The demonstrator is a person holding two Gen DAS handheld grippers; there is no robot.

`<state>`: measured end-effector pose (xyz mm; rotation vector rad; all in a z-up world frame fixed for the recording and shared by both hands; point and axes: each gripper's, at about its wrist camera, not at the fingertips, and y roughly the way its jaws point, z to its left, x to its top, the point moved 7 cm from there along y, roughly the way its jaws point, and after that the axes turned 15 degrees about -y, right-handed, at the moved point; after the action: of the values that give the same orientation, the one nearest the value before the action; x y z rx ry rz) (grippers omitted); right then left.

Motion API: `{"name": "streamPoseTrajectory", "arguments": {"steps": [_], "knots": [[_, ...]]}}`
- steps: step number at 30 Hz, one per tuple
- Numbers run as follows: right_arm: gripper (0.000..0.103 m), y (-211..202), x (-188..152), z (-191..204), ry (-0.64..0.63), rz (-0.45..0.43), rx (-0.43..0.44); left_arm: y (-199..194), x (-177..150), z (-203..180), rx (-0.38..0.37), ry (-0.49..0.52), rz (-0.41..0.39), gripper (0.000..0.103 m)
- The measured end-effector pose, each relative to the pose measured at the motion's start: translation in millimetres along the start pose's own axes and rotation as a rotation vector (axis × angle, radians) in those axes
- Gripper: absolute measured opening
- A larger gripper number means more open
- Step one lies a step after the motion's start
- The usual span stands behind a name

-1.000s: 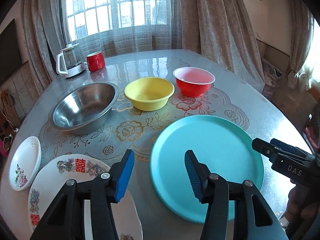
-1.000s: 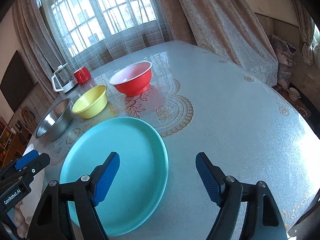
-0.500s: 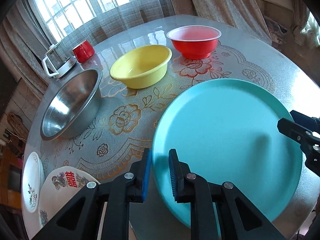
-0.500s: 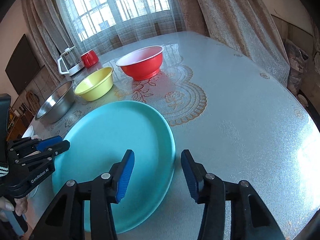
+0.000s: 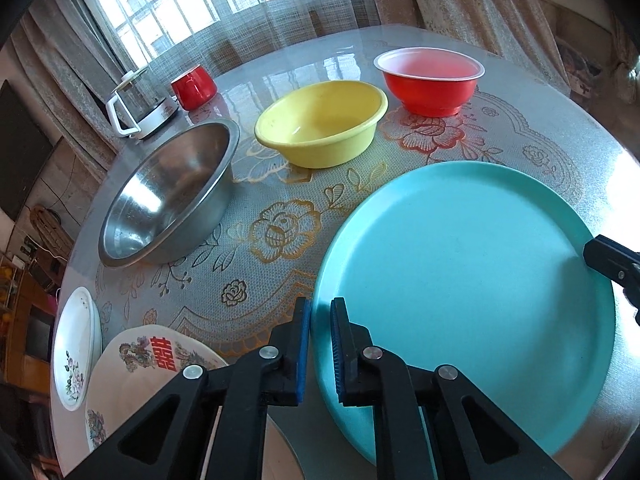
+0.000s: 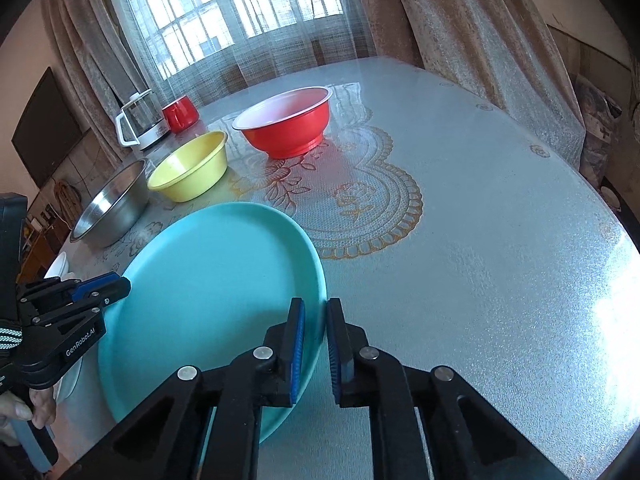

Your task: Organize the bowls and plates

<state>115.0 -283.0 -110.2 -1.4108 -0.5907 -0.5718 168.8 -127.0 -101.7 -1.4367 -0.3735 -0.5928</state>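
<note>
Desk: round, glass-topped, a floral lace cloth lying under the glass, carrying every item below.

Turquoise plate: largest dish, sitting at the near edge of the desk, being gripped at two opposite sides of its rim.

Steel bowl: sitting left of centre, tilting slightly, just beside the yellow bowl.

Yellow bowl: standing upright between the steel bowl and the red bowl.

Red bowl: white inside, standing farthest right in the bowl row.

White patterned plate: red characters and flowers, lying at the near left edge, its rim partly under a smaller plate.

Small floral plate: resting just left of it.

Glass kettle and red mug: standing together at the far left by the curtain.

Left gripper: fingers pinching the plate's left rim, narrow gap.

Right gripper: fingers clamping the plate's right rim, narrow gap.
</note>
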Motion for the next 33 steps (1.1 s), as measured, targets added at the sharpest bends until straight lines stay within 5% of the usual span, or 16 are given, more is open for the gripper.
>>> {"name": "streamPoseTrajectory", "arguments": {"steps": [14, 27, 33], "knots": [[0.009, 17.0, 24.6, 23.9, -0.047, -0.020, 0.024, -0.3, -1.4, 18.3, -0.006, -0.118, 0.011, 0.011], [0.012, 31.3, 29.9, 26.8, -0.070, 0.025, -0.051, -48.7, -1.3, 55.2, -0.175, -0.299, -0.114, 0.011], [0.032, 23.8, 36.1, 28.2, -0.073, 0.026, -0.093, -60.1, -6.3, 105.2, -0.142, -0.401, -0.147, 0.011]]}}
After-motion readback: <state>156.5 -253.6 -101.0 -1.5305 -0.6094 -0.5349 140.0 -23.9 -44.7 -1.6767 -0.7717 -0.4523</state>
